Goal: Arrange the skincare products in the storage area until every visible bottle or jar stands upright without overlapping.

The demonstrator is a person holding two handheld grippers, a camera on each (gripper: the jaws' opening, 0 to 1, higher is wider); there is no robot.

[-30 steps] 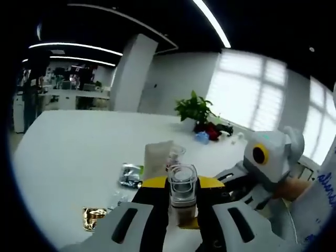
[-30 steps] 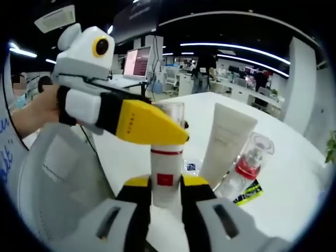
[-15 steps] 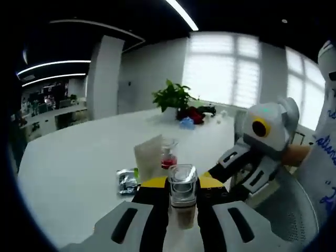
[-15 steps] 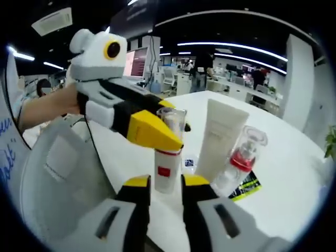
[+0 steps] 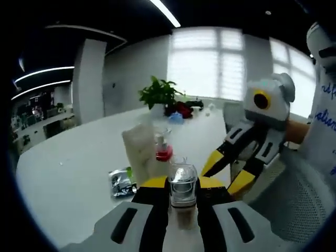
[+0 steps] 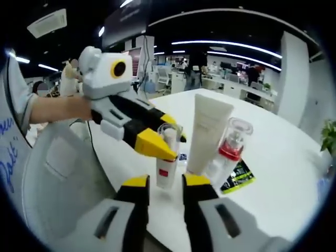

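- Left gripper point(image 5: 183, 197) clamps the white clear-capped pump bottle point(image 6: 167, 167) on the white table point(image 6: 294, 173); right gripper point(image 6: 161, 191) open, jaws apart before it
- Cream tube point(image 6: 205, 134) and red-collared clear bottle point(image 6: 227, 152) stand just behind; dark sachet point(image 6: 237, 176) beside

An open-plan office: rows of desks point(image 6: 231, 86) with a monitor point(image 6: 137, 59) under strip ceiling lights point(image 6: 226, 43), and blinded windows point(image 5: 205, 63).
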